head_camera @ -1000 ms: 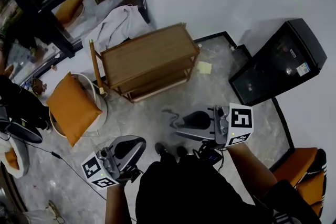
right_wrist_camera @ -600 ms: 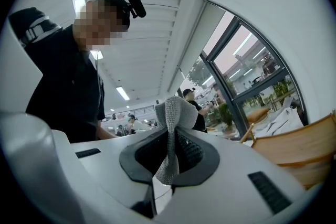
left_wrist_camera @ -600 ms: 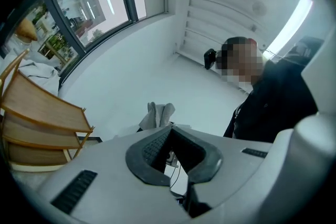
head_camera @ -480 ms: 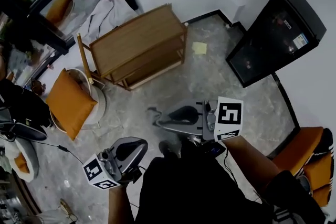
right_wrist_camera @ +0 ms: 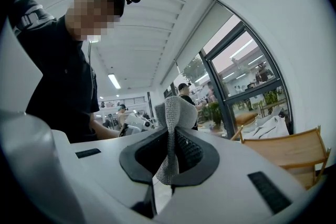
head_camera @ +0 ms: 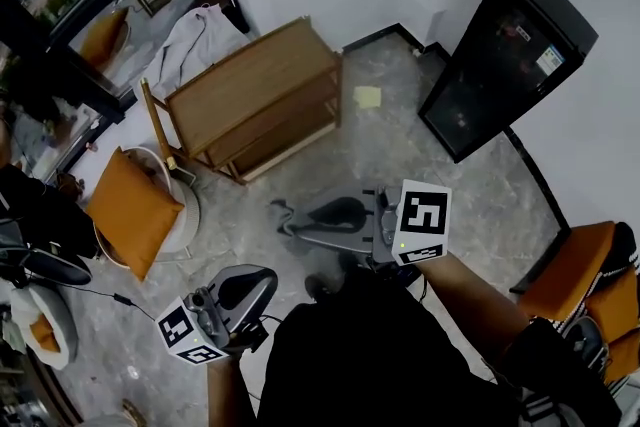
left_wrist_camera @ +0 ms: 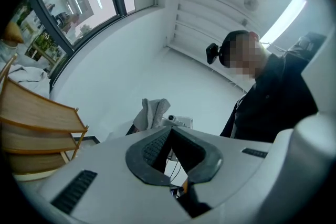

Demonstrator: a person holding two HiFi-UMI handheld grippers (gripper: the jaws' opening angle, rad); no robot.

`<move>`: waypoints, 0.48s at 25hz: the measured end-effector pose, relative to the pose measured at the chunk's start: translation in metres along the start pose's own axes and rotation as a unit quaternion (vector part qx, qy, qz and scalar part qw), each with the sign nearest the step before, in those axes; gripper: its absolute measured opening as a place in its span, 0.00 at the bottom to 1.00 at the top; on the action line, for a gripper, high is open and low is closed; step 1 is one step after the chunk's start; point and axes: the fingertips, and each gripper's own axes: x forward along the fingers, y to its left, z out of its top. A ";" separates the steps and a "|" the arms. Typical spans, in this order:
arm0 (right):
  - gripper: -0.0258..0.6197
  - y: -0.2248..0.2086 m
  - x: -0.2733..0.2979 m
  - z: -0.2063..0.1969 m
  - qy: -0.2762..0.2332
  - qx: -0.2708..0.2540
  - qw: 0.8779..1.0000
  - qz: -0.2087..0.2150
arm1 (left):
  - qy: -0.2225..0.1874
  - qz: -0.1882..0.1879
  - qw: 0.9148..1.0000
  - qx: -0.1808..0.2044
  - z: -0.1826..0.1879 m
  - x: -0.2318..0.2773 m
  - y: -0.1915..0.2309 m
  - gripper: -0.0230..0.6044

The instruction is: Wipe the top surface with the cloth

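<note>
Here, grey knit cloth (right_wrist_camera: 172,118), folded, upright.

Knit cloth (right_wrist_camera: 171,138), wooden shelf (head_camera: 255,87), seemingly marble floor (head_camera: 400,147)

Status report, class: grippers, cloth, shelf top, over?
Left gripper shut, empty. Right gripper shut on grey cloth. Wooden shelf top bare, both grippers short of it. No obstacle seen between.

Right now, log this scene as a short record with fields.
right gripper: shut on the grey cloth
left gripper: jaws together, nothing between them
wooden shelf: on the floor by the wall, top bare
cloth to shelf: apart, not touching
wiping: not yet begun
</note>
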 end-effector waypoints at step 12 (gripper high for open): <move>0.09 0.007 -0.009 -0.006 0.010 0.003 1.000 -0.024 | 0.011 0.002 1.000 0.001 -0.001 0.004 0.003 0.05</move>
